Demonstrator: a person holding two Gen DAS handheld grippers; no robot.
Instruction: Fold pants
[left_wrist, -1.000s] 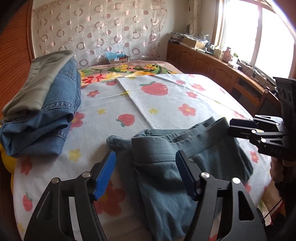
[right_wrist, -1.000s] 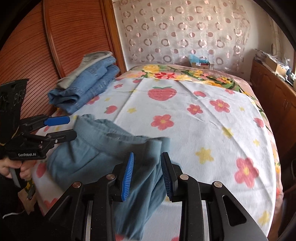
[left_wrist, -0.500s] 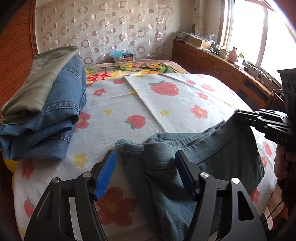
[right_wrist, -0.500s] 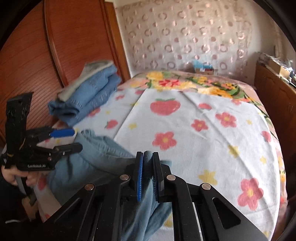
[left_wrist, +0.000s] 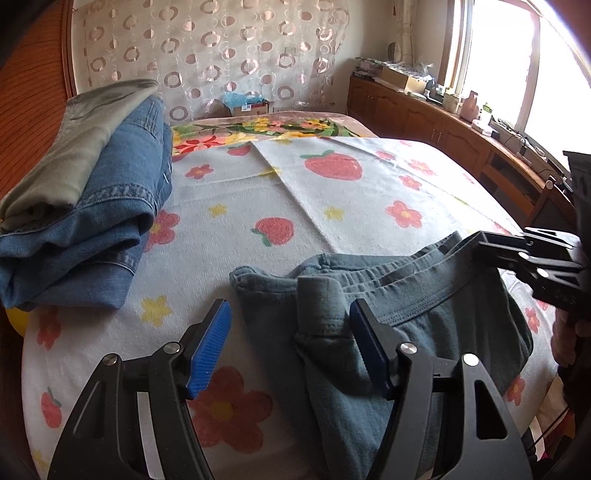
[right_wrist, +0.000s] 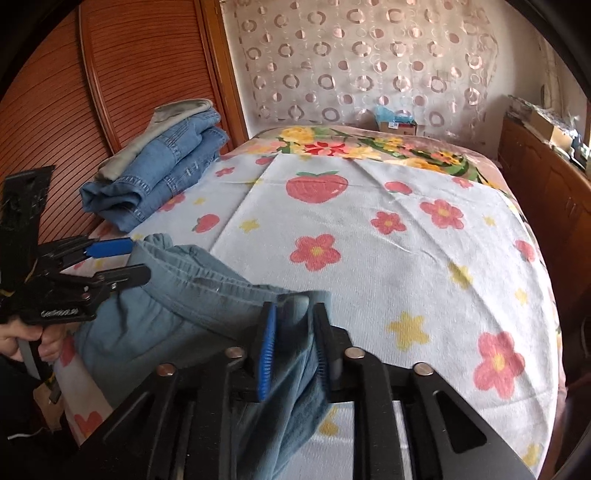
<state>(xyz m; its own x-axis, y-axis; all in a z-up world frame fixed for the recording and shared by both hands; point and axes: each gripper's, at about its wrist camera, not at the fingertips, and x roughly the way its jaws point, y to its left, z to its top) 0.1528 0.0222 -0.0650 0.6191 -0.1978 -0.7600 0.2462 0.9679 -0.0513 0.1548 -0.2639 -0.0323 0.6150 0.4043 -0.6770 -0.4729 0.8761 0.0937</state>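
Grey-blue pants (left_wrist: 424, 317) lie crumpled at the near edge of the bed, waistband toward the middle. My left gripper (left_wrist: 290, 325) is open, its blue pads either side of a raised fold at the pants' left end, not pinching it. My right gripper (right_wrist: 293, 321) is shut on the pants' (right_wrist: 177, 306) right waistband corner, cloth bunched between its pads and hanging below. In the left wrist view the right gripper (left_wrist: 487, 245) holds the waistband at the right. In the right wrist view the left gripper (right_wrist: 123, 258) stands open at the pants' far end.
A stack of folded jeans under an olive garment (left_wrist: 85, 206) sits at the bed's left, by a wooden headboard (right_wrist: 74, 110). The bed (right_wrist: 369, 221) has a white floral sheet. A wooden cabinet (left_wrist: 443, 125) with clutter runs along the right under a window.
My right gripper closed on the waistband corner and lifted it slightly. My left gripper stayed open and edged forward over the pants' left end.
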